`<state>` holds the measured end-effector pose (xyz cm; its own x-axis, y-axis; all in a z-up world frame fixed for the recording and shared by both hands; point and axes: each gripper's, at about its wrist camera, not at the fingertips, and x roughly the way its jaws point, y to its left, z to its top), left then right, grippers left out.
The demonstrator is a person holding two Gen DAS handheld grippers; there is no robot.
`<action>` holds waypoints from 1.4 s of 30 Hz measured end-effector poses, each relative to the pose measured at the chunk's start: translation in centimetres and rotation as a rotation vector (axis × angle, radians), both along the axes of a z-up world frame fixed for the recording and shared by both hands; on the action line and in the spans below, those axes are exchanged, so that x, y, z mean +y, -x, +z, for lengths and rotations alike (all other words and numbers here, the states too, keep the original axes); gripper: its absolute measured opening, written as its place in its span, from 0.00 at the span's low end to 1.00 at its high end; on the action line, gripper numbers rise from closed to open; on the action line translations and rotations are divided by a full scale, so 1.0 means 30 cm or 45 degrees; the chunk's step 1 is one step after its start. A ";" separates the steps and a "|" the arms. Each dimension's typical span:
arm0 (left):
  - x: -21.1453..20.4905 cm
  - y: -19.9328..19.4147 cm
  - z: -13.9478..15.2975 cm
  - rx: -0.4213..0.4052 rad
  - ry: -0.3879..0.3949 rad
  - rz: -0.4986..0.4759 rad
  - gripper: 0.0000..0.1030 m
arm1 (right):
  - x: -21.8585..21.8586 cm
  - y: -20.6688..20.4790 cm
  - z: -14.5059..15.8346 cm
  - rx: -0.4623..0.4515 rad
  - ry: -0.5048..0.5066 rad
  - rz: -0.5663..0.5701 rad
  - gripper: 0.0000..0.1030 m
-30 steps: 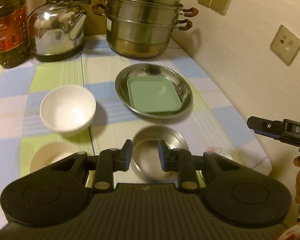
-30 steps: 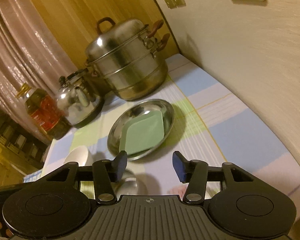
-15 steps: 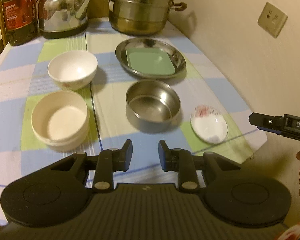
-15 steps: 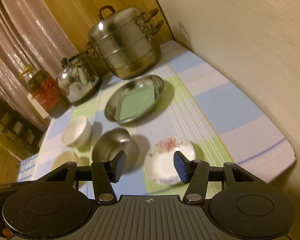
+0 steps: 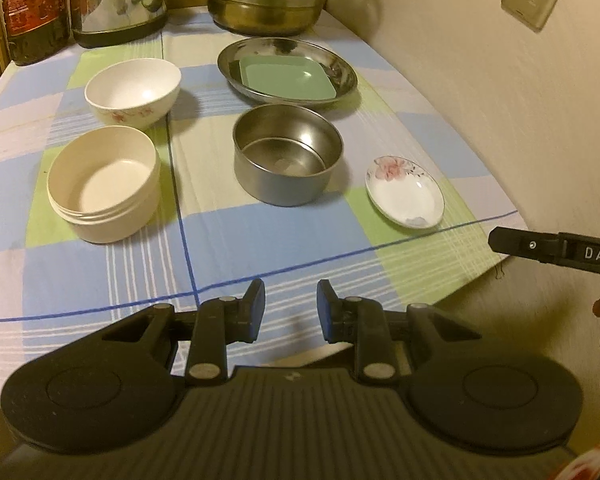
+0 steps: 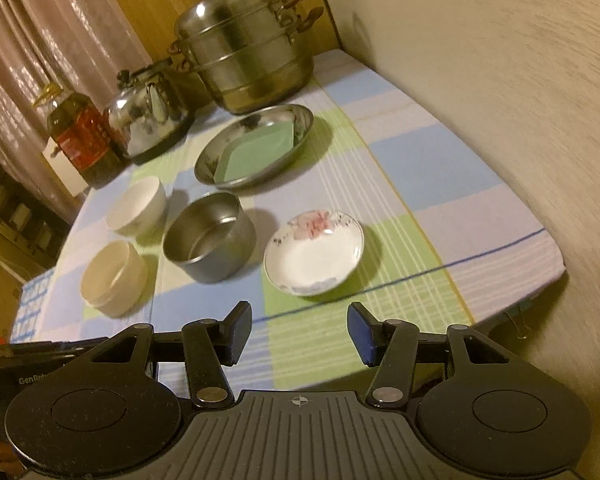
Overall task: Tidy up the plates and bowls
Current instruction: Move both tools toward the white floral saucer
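Surface: table (image 5: 260, 240) under a checked cloth, its right edge against the wall.
Steel plate (image 5: 288, 70): far half of the table, toward the right edge, just in front of the steamer pot (image 6: 244, 48).
Green square plate (image 5: 286, 78): lay inside the steel plate; judged the one stacking step already done.
Steel bowl (image 5: 288, 154): mid-table, just nearer than the steel plate, empty.
Flowered saucer (image 6: 314, 252): near the right edge, beside the steel bowl, apart from it.
White flowered bowl (image 5: 132, 92): left of the steel plate, empty, standing alone.
Cream bowl (image 5: 104, 188): nearer the front edge, just in front of the white flowered bowl, not nested.
Left gripper (image 5: 288, 312): over the front edge, jaws narrowly apart, nothing between them.
Right gripper (image 6: 298, 334): over the front edge, facing the flowered saucer, jaws well apart, empty.
Progress: judged early; saucer unstacked, three bowls not yet nested.
Bystanders: kettle (image 6: 148, 116), oil bottle (image 6: 80, 136) at the far edge.
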<state>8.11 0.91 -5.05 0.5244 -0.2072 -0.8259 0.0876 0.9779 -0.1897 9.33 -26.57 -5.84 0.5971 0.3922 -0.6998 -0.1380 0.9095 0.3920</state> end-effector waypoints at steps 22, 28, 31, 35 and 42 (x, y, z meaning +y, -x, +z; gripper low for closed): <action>-0.120 -0.036 -0.038 0.017 0.021 -0.100 0.24 | -0.029 0.007 -0.055 0.065 0.054 0.000 0.52; -0.166 -0.073 -0.057 0.020 0.055 -0.118 0.24 | -0.038 -0.019 -0.074 0.069 0.077 -0.006 0.52; -0.188 -0.092 -0.064 0.019 0.055 -0.133 0.24 | -0.046 -0.032 -0.083 0.073 0.076 -0.011 0.52; -0.207 -0.119 -0.072 0.019 0.056 -0.144 0.24 | -0.054 -0.051 -0.094 0.079 0.080 -0.019 0.52; -0.242 -0.173 -0.095 0.025 0.076 -0.143 0.24 | -0.063 -0.091 -0.115 0.063 0.090 -0.026 0.52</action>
